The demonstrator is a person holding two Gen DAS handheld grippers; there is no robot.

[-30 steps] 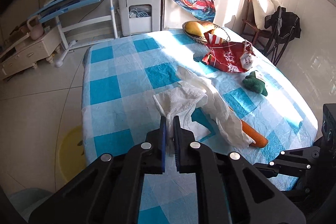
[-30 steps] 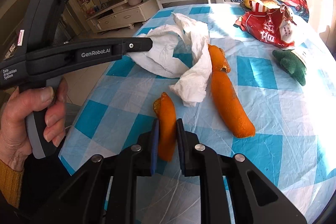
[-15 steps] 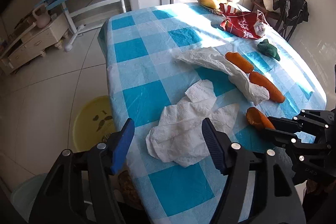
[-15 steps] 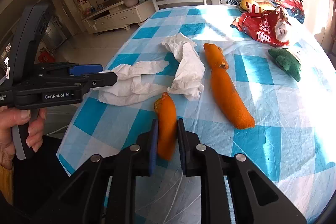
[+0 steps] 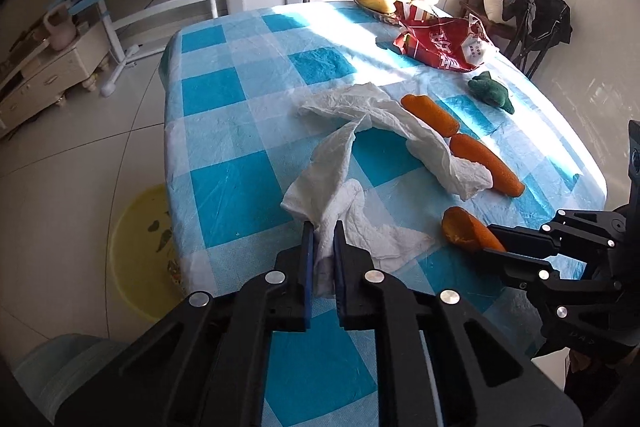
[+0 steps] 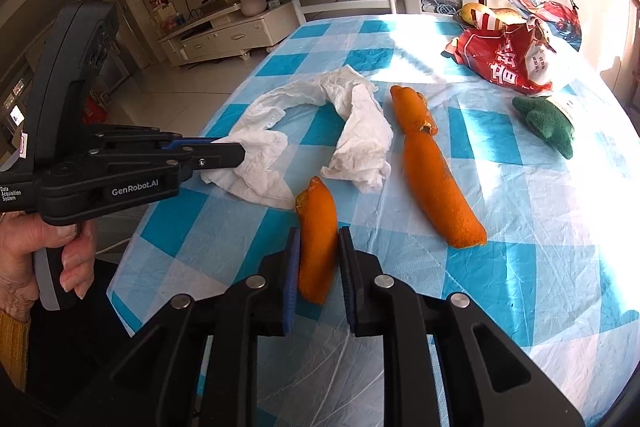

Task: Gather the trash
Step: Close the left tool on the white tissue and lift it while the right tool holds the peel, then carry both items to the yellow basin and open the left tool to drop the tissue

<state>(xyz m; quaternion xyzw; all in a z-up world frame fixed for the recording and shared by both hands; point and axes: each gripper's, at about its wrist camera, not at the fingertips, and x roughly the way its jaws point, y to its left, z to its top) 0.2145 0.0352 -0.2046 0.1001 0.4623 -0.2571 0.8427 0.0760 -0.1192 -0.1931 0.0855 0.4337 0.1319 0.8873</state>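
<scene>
Left gripper (image 5: 321, 233) fingers just closed, pinching white tissue (image 5: 340, 223) on checked tablecloth (image 5: 224, 187); orange peel (image 5: 468, 229) beside.

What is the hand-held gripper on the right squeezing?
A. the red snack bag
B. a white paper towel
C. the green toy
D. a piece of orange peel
D: the right hand-held gripper is shut on the small piece of orange peel, while the left hand-held gripper pinches the white paper towel.

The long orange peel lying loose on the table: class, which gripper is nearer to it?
Right. The right gripper, shut on a short orange peel, sits beside the long orange peel; the left gripper, clamping the tissue, is farther off.
</scene>
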